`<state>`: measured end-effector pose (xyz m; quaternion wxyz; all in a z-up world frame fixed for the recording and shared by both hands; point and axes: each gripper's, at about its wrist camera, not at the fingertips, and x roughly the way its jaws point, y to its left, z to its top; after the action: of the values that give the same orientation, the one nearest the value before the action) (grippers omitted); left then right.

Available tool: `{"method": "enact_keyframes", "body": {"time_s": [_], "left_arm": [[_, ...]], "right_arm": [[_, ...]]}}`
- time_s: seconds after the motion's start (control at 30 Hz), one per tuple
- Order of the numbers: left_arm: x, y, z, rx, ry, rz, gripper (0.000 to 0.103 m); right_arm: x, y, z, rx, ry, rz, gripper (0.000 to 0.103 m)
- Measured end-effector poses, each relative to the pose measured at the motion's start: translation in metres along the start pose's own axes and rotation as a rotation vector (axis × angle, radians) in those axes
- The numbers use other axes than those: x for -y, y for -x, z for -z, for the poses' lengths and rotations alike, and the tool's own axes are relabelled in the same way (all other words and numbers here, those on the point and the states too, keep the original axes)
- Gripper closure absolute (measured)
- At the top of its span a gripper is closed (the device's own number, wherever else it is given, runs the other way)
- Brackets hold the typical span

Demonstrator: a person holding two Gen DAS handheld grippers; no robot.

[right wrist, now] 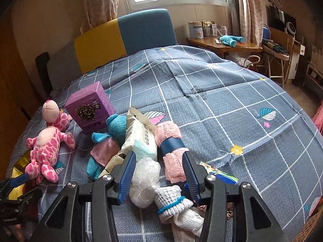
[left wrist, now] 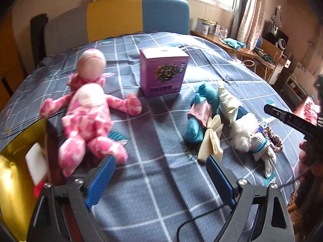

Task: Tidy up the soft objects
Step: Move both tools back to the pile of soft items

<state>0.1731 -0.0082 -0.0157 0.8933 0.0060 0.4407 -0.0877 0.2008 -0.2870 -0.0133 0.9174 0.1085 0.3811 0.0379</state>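
Note:
A pink spotted plush giraffe [left wrist: 84, 109] [right wrist: 47, 141] lies on the checked bedspread [left wrist: 161, 185] at the left. To its right a pile holds a blue towel toy [left wrist: 198, 109] [right wrist: 117, 125], a wipes pack [left wrist: 228, 98] [right wrist: 141, 139], a cream bow [left wrist: 212, 141], a white mesh puff [left wrist: 245, 135] [right wrist: 145, 179], a pink rolled towel [right wrist: 168, 133] with a blue band, a knit sock [left wrist: 260, 143] [right wrist: 173, 201] and a scrunchie [left wrist: 274, 139]. My left gripper [left wrist: 160, 161] is open over bare bedspread between giraffe and pile. My right gripper [right wrist: 158, 159] hovers open above the puff and towel.
A purple box [left wrist: 163, 72] [right wrist: 88, 109] stands behind the toys. A gold container [left wrist: 18, 161] with a white block sits at the bed's left edge. A yellow and blue headboard [left wrist: 137, 16] is behind. A wooden desk [right wrist: 222, 44] with tins stands at the far right.

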Motion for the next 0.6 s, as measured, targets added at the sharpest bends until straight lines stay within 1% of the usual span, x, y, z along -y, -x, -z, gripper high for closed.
{"method": "enact_keyframes", "body": {"time_s": [0.07,0.2,0.33,0.37,0.5,0.6], "left_arm": [[0.007,-0.015,-0.011,-0.012,-0.010,0.016,0.019],[0.025,-0.042,-0.033,-0.024,-0.039,0.067,0.019],[0.042,-0.069,-0.052,-0.029,-0.079,0.066,0.018],[0.045,-0.077,-0.057,-0.034,-0.082,0.060,0.018],[0.055,-0.104,-0.074,-0.062,-0.084,0.080,0.018],[0.065,-0.117,-0.082,-0.056,-0.117,0.077,0.018]], "right_arm": [[0.004,0.001,-0.001,0.003,-0.030,-0.017,0.055],[0.017,0.001,-0.001,-0.011,-0.111,-0.066,0.054],[0.023,-0.001,-0.002,-0.020,-0.150,-0.092,0.054],[0.024,-0.002,-0.002,-0.024,-0.159,-0.102,0.053],[0.027,-0.006,-0.002,-0.047,-0.188,-0.136,0.051],[0.029,-0.008,-0.002,-0.054,-0.205,-0.155,0.051]]}}
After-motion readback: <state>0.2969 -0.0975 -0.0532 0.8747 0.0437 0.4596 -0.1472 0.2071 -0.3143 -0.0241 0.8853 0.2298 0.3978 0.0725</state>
